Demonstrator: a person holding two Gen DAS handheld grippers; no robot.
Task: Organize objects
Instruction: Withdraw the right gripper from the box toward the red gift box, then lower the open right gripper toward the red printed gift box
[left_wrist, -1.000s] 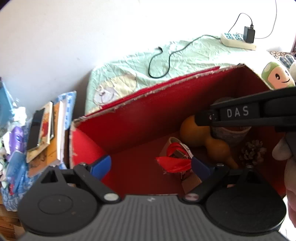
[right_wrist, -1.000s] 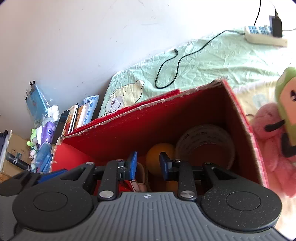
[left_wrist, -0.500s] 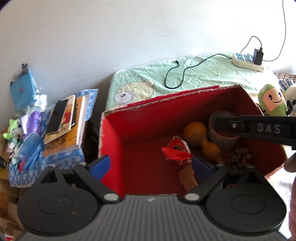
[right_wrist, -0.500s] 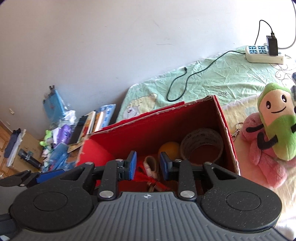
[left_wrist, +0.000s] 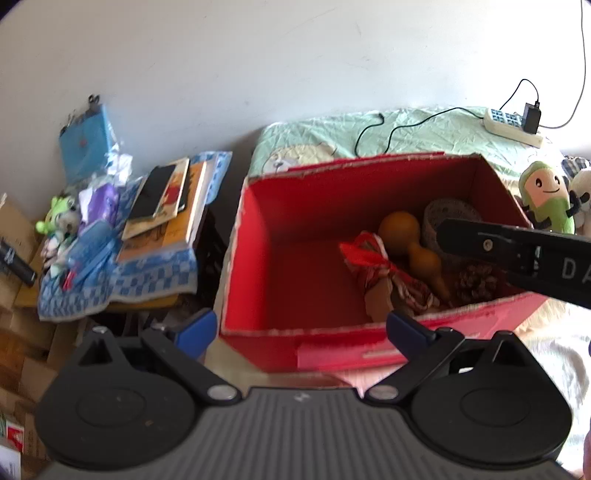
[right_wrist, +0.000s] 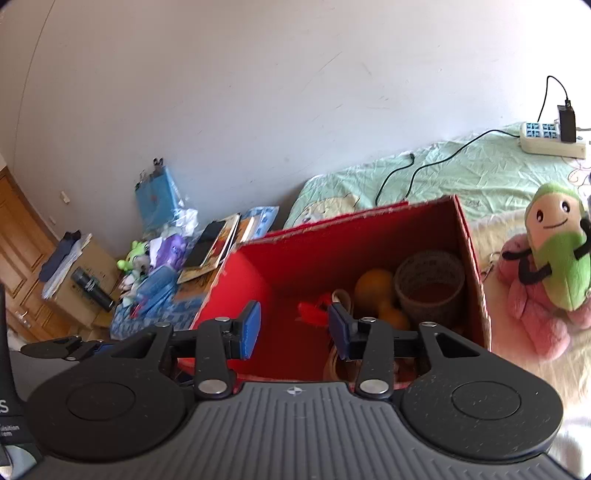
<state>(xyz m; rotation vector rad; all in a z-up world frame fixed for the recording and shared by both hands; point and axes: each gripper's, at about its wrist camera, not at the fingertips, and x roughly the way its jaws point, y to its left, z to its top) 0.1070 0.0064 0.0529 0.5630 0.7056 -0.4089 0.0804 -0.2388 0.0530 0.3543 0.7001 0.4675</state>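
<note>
An open red cardboard box stands on the bed. Inside it lie a brown gourd, a bundle with red ribbon, a woven ring and a pine cone. My left gripper hangs above the box's near edge, open wide and empty. Over the box's right side, the right gripper's black body crosses this view. In the right wrist view my right gripper is open and empty above the box, with the gourd and ring beyond it.
A green plush leans on a pink plush right of the box. A power strip and a black cable lie on the green sheet behind. Left of the bed a low stand holds books and small toys.
Both grippers have pulled up and back from the box, so it now shows whole and smaller. The right gripper's jaws have spread wider. The left stays open.
</note>
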